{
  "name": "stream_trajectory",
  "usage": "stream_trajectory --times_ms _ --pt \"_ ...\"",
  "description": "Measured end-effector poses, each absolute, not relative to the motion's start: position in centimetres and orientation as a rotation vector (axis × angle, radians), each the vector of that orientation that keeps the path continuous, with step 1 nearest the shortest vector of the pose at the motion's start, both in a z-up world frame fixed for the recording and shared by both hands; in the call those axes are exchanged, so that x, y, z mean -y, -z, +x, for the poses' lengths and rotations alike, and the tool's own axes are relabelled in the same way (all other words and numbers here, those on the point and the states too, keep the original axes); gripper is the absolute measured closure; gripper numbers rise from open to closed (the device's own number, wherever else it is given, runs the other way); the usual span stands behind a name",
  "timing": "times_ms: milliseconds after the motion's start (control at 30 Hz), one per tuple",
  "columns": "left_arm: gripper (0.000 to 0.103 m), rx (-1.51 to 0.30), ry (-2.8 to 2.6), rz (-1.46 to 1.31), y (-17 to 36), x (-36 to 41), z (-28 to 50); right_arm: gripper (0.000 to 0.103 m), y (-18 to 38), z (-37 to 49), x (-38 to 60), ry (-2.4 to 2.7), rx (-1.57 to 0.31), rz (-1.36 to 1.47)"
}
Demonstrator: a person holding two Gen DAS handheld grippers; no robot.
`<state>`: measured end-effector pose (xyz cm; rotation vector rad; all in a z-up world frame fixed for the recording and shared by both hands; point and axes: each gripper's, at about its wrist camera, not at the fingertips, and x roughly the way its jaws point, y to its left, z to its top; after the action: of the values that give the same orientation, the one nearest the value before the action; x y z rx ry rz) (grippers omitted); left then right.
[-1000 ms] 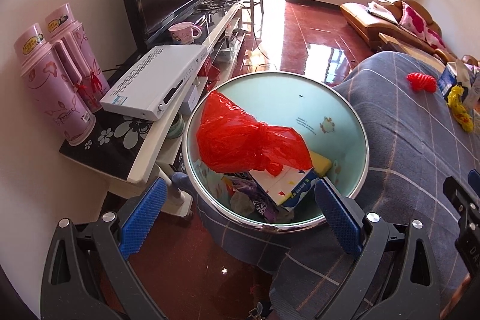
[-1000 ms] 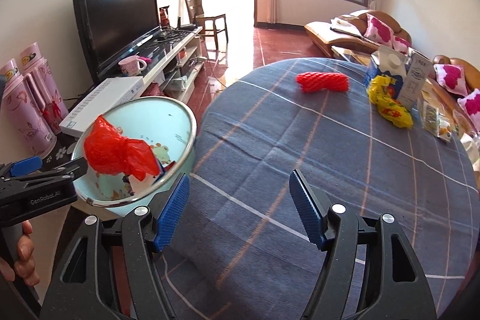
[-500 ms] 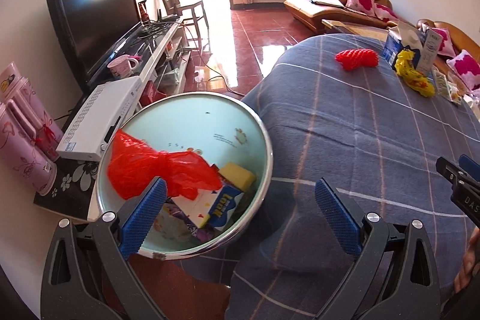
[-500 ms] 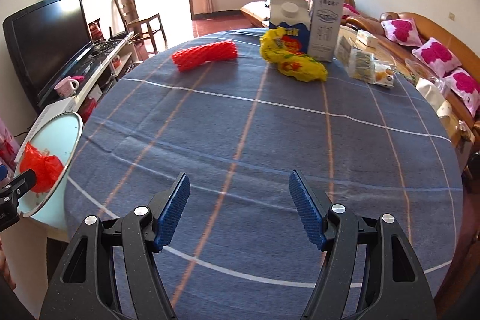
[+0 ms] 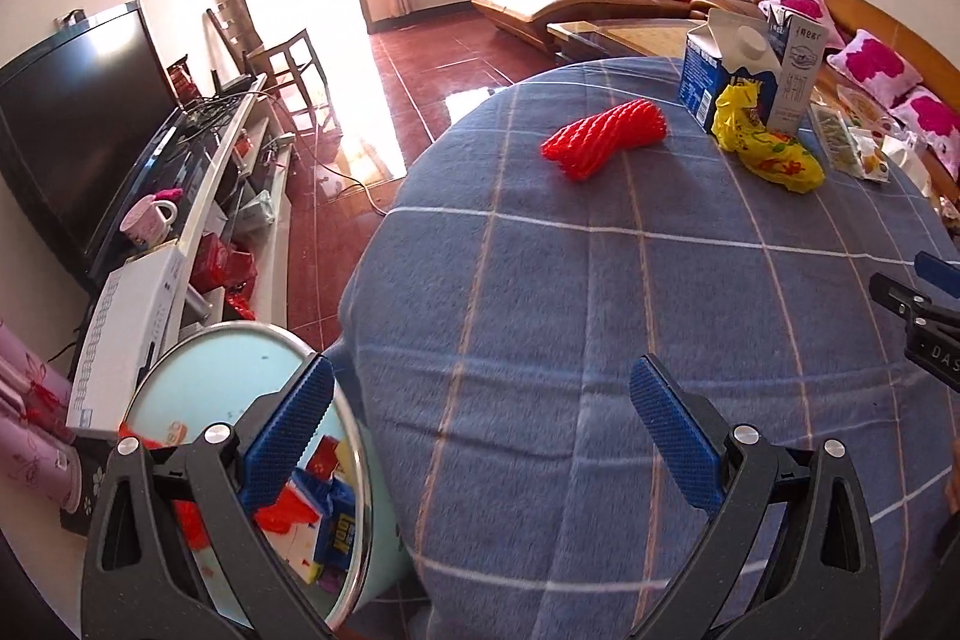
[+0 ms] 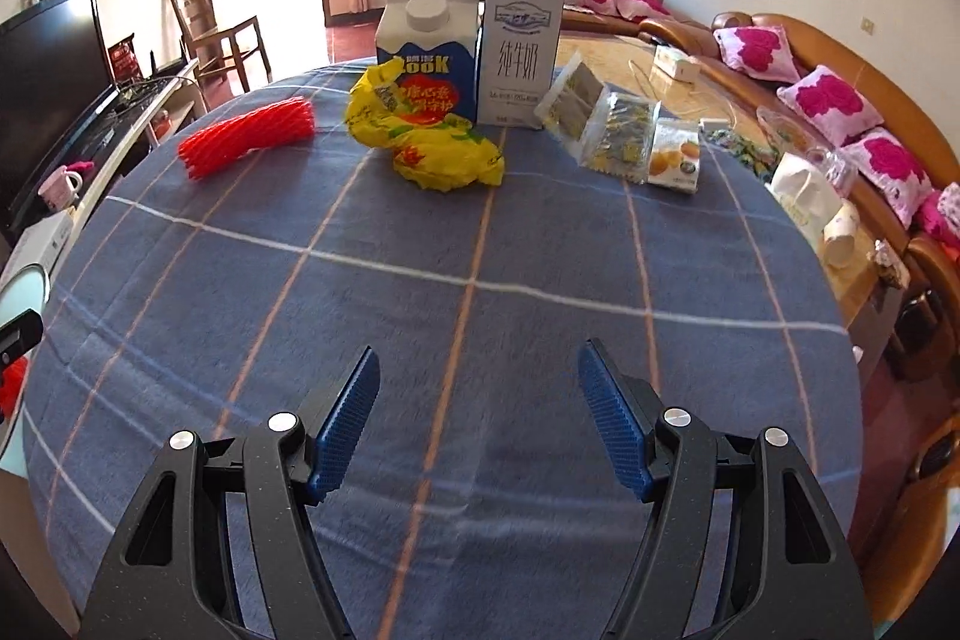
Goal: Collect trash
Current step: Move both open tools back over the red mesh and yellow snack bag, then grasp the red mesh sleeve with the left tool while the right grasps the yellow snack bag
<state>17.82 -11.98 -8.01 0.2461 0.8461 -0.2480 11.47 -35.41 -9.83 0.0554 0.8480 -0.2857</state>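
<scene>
A red foam net (image 5: 603, 137) (image 6: 247, 137) and a crumpled yellow wrapper (image 5: 765, 148) (image 6: 433, 142) lie on the far part of the blue checked tablecloth (image 5: 600, 310) (image 6: 480, 280). Behind them stand a blue milk carton (image 6: 427, 40) (image 5: 729, 67) and a white milk carton (image 6: 519, 40). Clear snack packets (image 6: 624, 133) lie to the right. A light-blue bin (image 5: 198, 388) holding red plastic and boxes sits beside the table at lower left. My left gripper (image 5: 480, 430) is open and empty over the table's near edge. My right gripper (image 6: 480, 424) is open and empty above the cloth.
A TV (image 5: 72, 130), a TV stand with a pink mug (image 5: 144, 220) and a white box (image 5: 129, 322) are to the left. Pink flasks (image 5: 30, 436) stand by the bin. A wooden chair (image 5: 276, 52) and sofas (image 6: 810, 100) lie beyond. A white cup (image 6: 840, 232) lies right of the table.
Both grippers swung right, away from the bin and toward the table. The bin slid to the lower left of the left view. The cartons and wrapper now face the right gripper. Both stayed open.
</scene>
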Motion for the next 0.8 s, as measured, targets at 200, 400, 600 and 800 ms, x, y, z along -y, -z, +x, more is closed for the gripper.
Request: stream_trajectory --times_ms 200,400,600,800 --pt "0.006 -0.855 0.329 0.322 7.9 14.9 22.5 0.035 9.3 16.4 37.1 0.217 -0.859 0.008" --pt "0.007 -0.838 0.402 0.346 7.4 17.4 27.1 0.035 9.3 22.2 38.9 0.064 -0.897 0.012" --pt "0.007 -0.837 0.463 0.386 7.8 19.9 30.7 0.035 10.6 25.9 38.7 -0.037 -0.933 -0.053" --pt "0.008 -0.860 0.548 0.477 9.3 23.0 32.7 0.058 11.4 26.0 39.5 -0.092 -0.937 0.003"
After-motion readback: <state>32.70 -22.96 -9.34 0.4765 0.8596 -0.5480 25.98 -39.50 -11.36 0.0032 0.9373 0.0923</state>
